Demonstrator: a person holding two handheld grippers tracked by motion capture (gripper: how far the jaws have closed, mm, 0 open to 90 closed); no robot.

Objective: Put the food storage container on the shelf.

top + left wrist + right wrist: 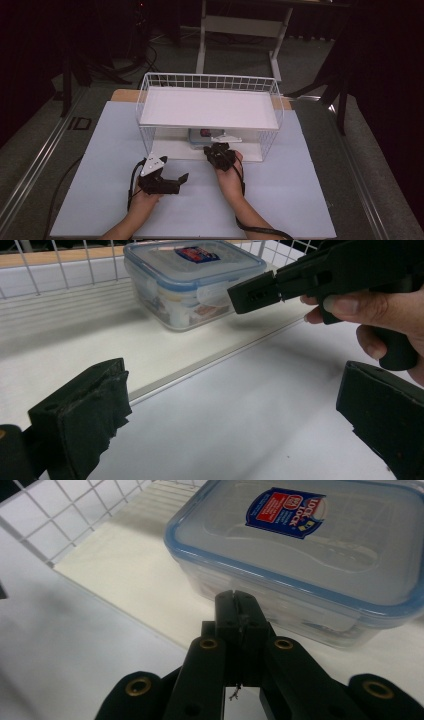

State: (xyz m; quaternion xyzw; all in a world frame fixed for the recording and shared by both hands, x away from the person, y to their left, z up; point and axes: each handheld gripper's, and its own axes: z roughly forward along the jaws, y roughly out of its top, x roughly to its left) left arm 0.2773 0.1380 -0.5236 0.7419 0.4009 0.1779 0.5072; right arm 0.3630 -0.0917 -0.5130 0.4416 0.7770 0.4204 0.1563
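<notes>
One clear lidded container (310, 555) sits on the lower floor of the white wire shelf (210, 107), toward its near edge. My right gripper (239, 602), jaws pressed together on nothing, points at the container's near wall, just short of it. My left gripper (177, 179) rests spread wide on the table (300, 200), nearer and left.

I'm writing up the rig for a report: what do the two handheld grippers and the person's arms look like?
Both are black two-jaw tools. The left gripper carries a grey three-cornered plate on top and has thick, worn foam pads. The right gripper has brass-coloured rivets on its linkage. A black cable trails from each. Forearms are bare, no sleeves.
</notes>
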